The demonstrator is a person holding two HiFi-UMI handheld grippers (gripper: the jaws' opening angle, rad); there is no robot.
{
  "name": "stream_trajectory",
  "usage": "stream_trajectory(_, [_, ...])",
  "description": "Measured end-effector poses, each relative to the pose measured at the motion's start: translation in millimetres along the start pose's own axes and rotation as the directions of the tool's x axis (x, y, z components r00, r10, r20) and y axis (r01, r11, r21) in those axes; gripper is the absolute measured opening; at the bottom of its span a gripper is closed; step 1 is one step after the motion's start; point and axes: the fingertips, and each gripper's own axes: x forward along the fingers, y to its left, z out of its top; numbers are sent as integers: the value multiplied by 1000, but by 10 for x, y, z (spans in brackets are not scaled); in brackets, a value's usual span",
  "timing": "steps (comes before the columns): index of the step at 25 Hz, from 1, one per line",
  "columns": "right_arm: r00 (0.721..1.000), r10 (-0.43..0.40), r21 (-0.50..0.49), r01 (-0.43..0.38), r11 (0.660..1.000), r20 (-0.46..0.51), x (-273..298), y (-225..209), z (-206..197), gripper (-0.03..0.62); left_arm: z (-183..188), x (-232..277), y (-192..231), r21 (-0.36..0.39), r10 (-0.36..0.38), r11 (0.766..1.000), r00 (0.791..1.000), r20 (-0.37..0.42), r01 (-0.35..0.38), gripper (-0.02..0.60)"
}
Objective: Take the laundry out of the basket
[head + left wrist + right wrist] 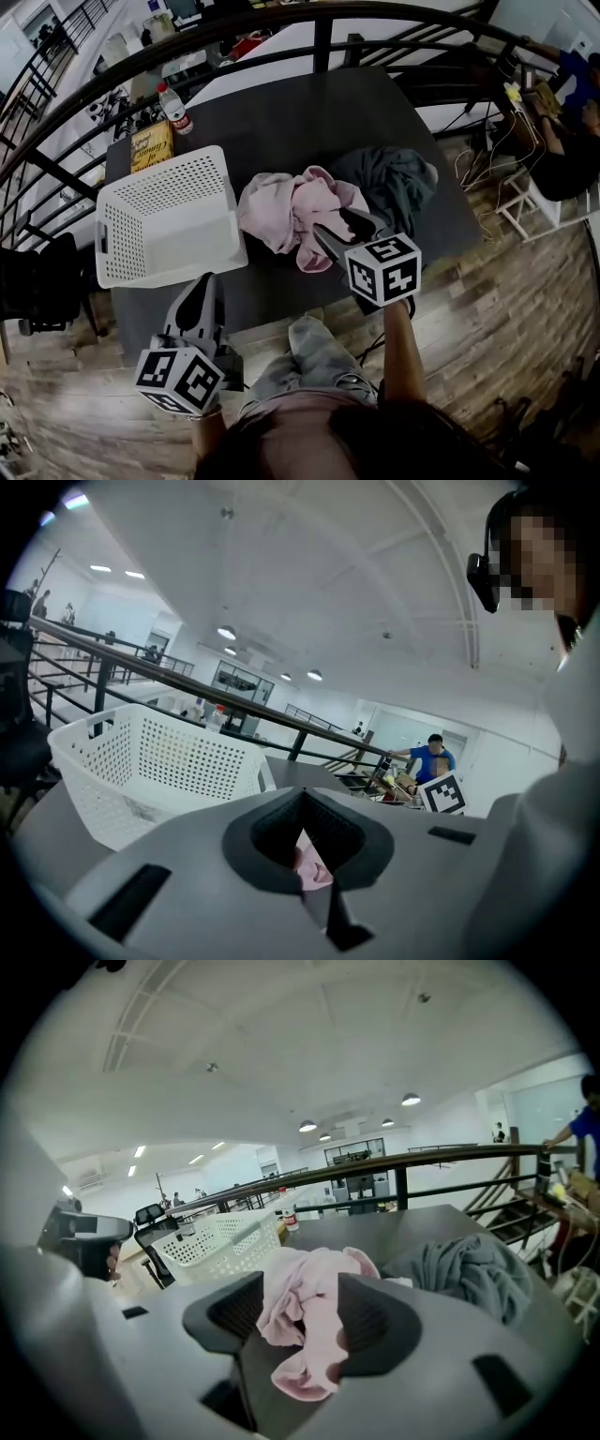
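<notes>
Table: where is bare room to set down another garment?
The far half of the table is bare, from the bottle to the right edge. Crowded: the middle, where the pink garment touches the grey garment, beside the basket.

The laundry basket [169,220] is white plastic, smooth with a faint sheen, its walls and bottom pierced with rows of small holes. The pink garment [295,211] is soft, matt cloth, crumpled into folds. The grey-green garment [394,183] is likewise matt, creased cloth. The table [281,122] has a dark grey, smooth, matt top. The left claw [206,281] and right claw [339,225] have smooth, matt grey plastic shells with darker, ribbed pads. The bottle [175,108] at the table's far edge is clear, glossy plastic. The railing [281,14] looks like dark, smooth metal. The floor [506,309] shows pale, grainy wood planks.
</notes>
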Motion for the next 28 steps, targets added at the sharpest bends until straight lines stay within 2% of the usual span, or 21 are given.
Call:
stream_trajectory(7, [998, -29, 4, 29, 1000, 53, -497, 273, -102, 241, -188, -557, -150, 2, -2, 1000, 1000, 10, 2, -3])
stream_trajectory(16, [984, -95, -28, 101, 995, 152, -1315, 745, -266, 50, -426, -1208, -381, 9, -43, 999, 997, 64, 42, -3])
stream_trajectory(23, [970, -129, -60, 144, 988, 208, -1928, 1046, -409, 28, -692, -1617, -536, 2, -57, 998, 996, 66, 57, -3])
stream_trajectory(28, [958, -97, -54, 116, 992, 271, -2318, 1081, -427, 17, -809, -1751, -725, -10, -30, 999, 996, 80, 31, -3])
